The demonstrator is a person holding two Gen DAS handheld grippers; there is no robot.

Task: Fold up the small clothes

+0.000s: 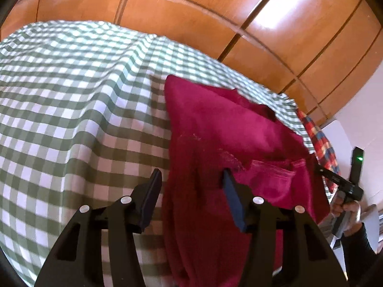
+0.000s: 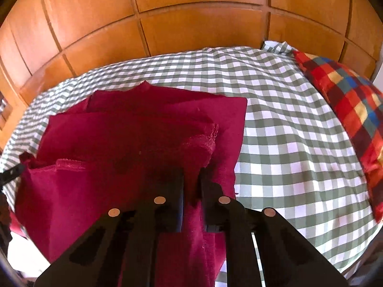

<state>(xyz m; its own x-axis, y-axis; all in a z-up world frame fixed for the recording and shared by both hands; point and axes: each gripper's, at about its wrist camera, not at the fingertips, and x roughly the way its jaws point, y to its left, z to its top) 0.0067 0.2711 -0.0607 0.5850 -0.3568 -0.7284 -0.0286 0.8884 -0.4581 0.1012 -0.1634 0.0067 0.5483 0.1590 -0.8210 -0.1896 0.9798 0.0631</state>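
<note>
A crimson garment point(image 1: 222, 134) lies partly folded on a green-and-white checked bedcover point(image 1: 71, 95). My left gripper point(image 1: 191, 174) is open, its jaws wide apart over the garment's left edge, with nothing between them. In the right wrist view the same garment point(image 2: 134, 129) shows several folded layers. My right gripper point(image 2: 191, 174) is shut on the garment's near edge, with red cloth pinched between the narrow jaws. The right gripper also shows in the left wrist view point(image 1: 344, 186), held in a hand at the garment's right side.
A wooden panelled headboard point(image 2: 191, 12) stands behind the bed. A red, blue and yellow checked pillow point(image 2: 347, 100) lies at the right of the bedcover point(image 2: 287, 131). A white wall point(image 1: 368, 110) is at the far right.
</note>
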